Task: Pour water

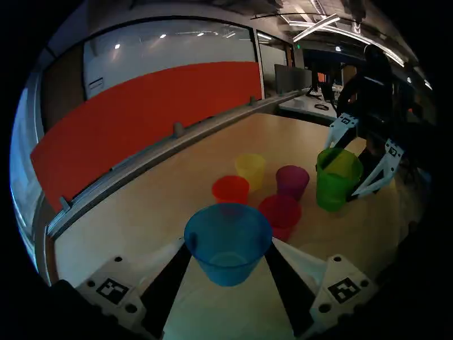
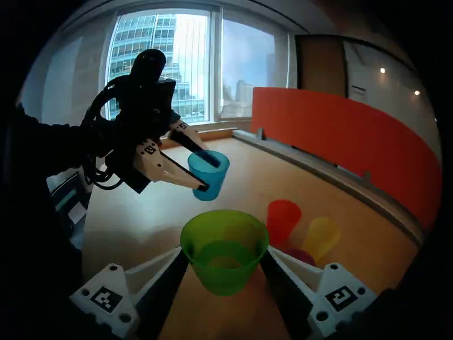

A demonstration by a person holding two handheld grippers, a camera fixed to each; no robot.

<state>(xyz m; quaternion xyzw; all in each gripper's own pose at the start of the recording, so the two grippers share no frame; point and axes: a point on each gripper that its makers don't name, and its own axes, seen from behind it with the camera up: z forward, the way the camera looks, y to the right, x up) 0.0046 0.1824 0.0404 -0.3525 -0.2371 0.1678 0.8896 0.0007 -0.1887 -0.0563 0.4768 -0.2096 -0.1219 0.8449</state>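
a wide pale wooden bench (image 1: 170,198) carries everything, with a long orange panel (image 1: 141,113) standing along its far edge and tall windows (image 2: 164,62) at one end.

the left hand-held gripper (image 1: 228,249) is closed around a blue cup (image 1: 228,241), both fingers pressing on the cup's sides just below the rim. in the right gripper view this cup hangs roughly upright, clear of the bench top, with a dark sleeve (image 2: 51,147) behind the tool.

the right hand-held gripper (image 2: 225,255) grips a green cup (image 2: 225,249) the same way, one finger on each side. in the left gripper view the green cup sits at the right of the bench, upright; whether its base touches the wood is not clear. how much liquid is in either held cup cannot be told.

between the two held cups four smaller cups stand close together on the bench: a yellow cup (image 1: 250,169) farthest back, a red cup (image 1: 230,190) just in front of it, a purple cup (image 1: 292,181) beside them, and a dark red cup (image 1: 280,215) nearest the blue cup.
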